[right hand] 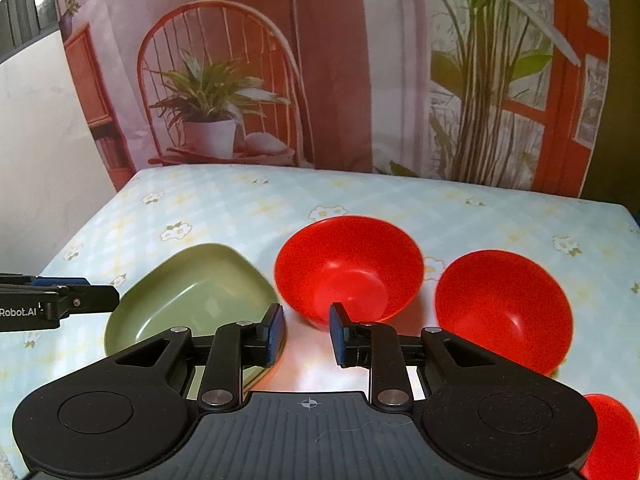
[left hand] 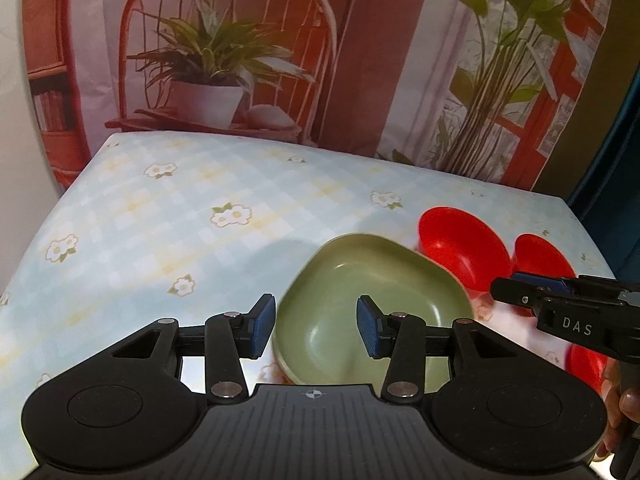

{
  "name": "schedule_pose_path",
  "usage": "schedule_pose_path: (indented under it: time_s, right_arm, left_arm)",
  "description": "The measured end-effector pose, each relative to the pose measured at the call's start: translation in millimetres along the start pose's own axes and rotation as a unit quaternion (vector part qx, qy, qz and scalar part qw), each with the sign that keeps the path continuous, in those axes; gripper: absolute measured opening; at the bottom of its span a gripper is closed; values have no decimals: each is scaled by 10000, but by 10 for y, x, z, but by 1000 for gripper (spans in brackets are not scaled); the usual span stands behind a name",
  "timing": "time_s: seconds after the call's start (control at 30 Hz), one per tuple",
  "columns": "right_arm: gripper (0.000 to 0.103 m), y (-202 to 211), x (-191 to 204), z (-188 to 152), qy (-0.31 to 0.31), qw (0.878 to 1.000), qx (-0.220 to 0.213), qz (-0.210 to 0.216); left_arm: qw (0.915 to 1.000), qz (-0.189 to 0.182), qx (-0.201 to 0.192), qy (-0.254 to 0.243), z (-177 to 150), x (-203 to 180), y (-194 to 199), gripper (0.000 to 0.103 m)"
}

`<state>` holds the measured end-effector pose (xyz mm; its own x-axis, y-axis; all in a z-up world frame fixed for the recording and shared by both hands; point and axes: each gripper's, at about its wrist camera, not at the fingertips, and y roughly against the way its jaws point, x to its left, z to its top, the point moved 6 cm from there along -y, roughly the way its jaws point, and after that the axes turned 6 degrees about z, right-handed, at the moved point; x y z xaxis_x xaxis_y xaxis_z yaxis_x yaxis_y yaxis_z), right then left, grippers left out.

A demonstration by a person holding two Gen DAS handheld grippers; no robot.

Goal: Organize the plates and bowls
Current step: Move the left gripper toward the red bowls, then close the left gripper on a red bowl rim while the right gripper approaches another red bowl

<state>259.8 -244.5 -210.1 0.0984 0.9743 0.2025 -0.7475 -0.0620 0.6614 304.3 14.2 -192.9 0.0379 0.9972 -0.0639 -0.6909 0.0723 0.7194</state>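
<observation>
Green dish (right hand: 192, 292) beside red bowl (right hand: 348, 266)

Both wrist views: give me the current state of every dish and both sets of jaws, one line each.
green dish: upright, empty, on the tablecloth.
middle red bowl: upright, empty, beside the green dish.
right red bowl: upright, empty.
third red dish: mostly cut off at the frame edge, state unclear.
left gripper: jaws open, holding nothing.
right gripper: jaws partly open, holding nothing.

Floral checked table (right hand: 400, 208) bears green dish (right hand: 192, 292), red bowls (right hand: 348, 264).
</observation>
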Motion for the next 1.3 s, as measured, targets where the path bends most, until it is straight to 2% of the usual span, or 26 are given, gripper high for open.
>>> schedule_pose_path:
  time_s: [0.67, 1.3]
  right_arm:
    - [24, 166, -466, 106, -89, 9994, -184, -278]
    - [23, 133, -704, 77, -217, 9989, -178, -380]
  left_arm:
    - [9991, -291, -82, -296, 131, -365, -38, 47]
    - [9966, -600, -35, -561, 289, -711, -233, 47]
